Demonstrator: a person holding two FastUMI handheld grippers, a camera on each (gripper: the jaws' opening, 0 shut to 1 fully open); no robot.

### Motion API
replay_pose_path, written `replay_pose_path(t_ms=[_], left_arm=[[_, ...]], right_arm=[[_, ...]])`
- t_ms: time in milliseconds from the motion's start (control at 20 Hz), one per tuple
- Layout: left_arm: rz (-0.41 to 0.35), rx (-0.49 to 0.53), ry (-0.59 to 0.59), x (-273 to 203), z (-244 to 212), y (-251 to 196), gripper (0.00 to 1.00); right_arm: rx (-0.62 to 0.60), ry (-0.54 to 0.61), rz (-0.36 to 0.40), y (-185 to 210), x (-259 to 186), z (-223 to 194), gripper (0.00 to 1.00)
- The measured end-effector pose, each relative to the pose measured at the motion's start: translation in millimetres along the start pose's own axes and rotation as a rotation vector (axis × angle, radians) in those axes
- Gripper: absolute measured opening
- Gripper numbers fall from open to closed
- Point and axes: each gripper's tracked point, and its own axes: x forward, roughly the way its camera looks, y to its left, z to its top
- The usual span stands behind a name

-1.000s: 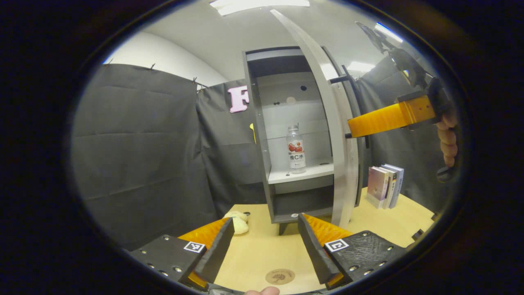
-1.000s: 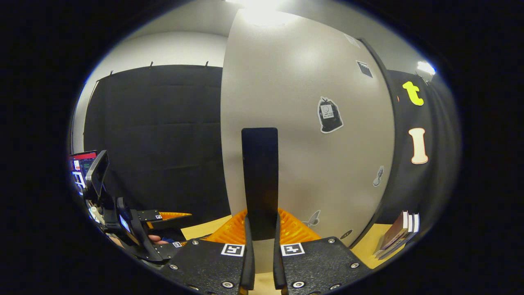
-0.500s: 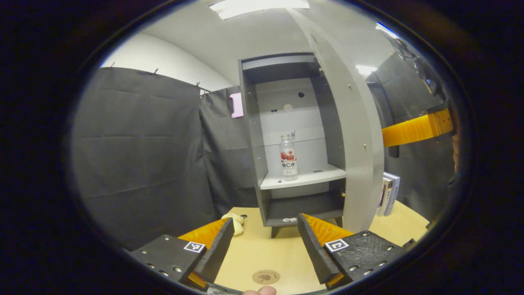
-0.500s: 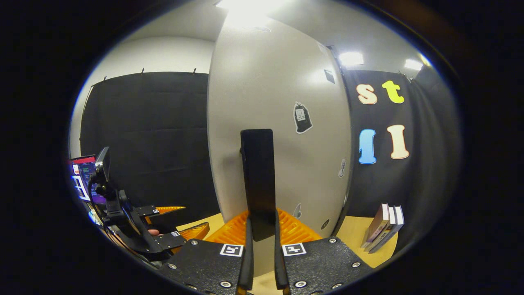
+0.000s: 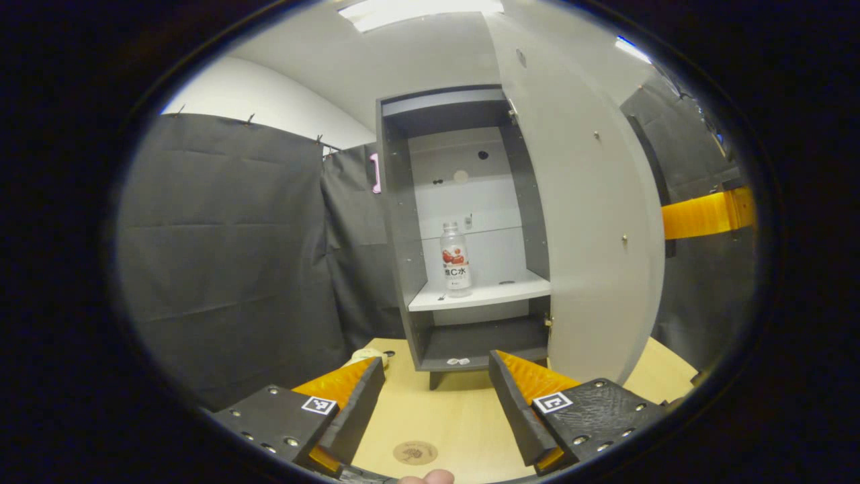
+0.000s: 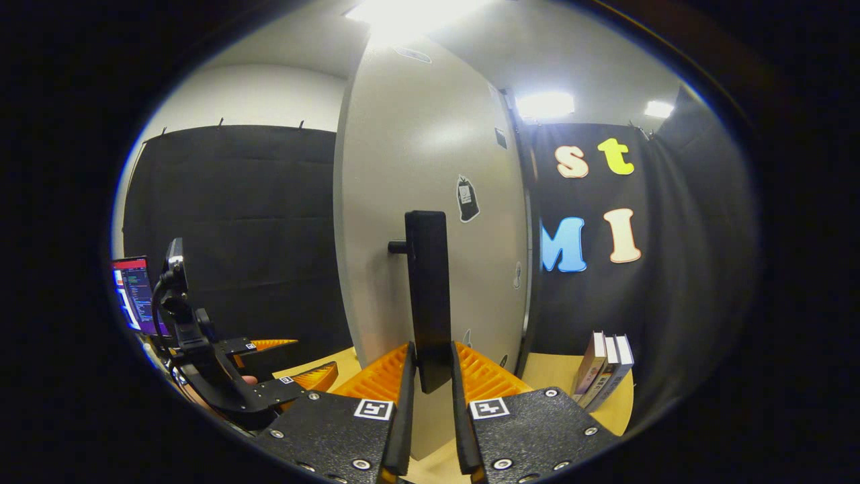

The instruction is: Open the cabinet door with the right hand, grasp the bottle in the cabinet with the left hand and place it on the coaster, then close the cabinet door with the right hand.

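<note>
Now we see the door swung wider than before, right tool clamping its handle; left tool gapes wide, bottle unobstructed.

Left gripper view faces cabinet interior; right hugs the door.

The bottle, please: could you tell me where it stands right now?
In the left gripper view, the bottle stands upright on the pale middle shelf inside the open cabinet, near its left wall, beyond the open left gripper.

cabinet door swung wide, path to bottle unobstructed
</note>
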Motion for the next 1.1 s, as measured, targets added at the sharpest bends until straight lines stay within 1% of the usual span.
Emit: replay_pose_path(t_ms=[50, 150, 250, 300, 350, 400, 500, 650, 700, 750, 800, 850, 900, 950, 1100], left_arm=[[-0.002, -0.003, 0.006, 2, 0, -4, 0.90], [0.003, -0.003, 0.013, 5, 3, -7, 0.90], [0.001, 0.013, 0.015, 11, 7, -10, 0.90], [-0.007, 0.022, 0.015, 14, 8, -13, 0.90], [-0.014, 0.028, 0.011, 19, 10, -15, 0.90], [-0.022, 0.035, 0.009, 24, 12, -16, 0.90], [-0.045, 0.036, 0.003, 41, 15, -21, 0.90], [-0.056, 0.049, -0.014, 76, 24, -24, 0.90], [-0.058, 0.056, -0.022, 87, 25, -24, 0.90], [-0.065, 0.056, -0.029, 100, 28, -26, 0.90], [-0.075, 0.051, -0.033, 110, 29, -27, 0.90], [-0.086, 0.044, -0.035, 121, 30, -29, 0.90], [-0.098, 0.037, -0.039, 132, 31, -30, 0.90], [-0.108, 0.034, -0.043, 145, 33, -31, 0.90], [-0.141, 0.066, -0.064, 186, 41, -34, 0.90]], right_arm=[[0.004, -0.002, -0.015, 0, -2, 0, 0.27], [0.009, -0.012, -0.048, -3, -7, -1, 0.26], [0.014, -0.015, -0.067, -2, -9, -3, 0.28], [0.019, -0.007, -0.075, -1, -10, -6, 0.26], [0.021, 0.002, -0.108, -5, -14, -9, 0.28], [0.033, -0.004, -0.130, -8, -22, -8, 0.40], [0.055, -0.006, -0.182, -9, -32, -13, 0.42], [0.085, -0.015, -0.271, -14, -44, -17, 0.58], [0.083, -0.021, -0.298, -18, -44, -16, 0.57], [0.078, -0.029, -0.329, -27, -39, -14, 0.61], [0.073, -0.035, -0.360, -33, -40, -13, 0.62], [0.074, -0.042, -0.394, -40, -42, -13, 0.68], [0.086, -0.053, -0.431, -46, -45, -12, 0.71], [0.102, -0.072, -0.463, -51, -48, -10, 0.75], [0.154, -0.143, -0.494, -56, -46, 7, 0.85]])
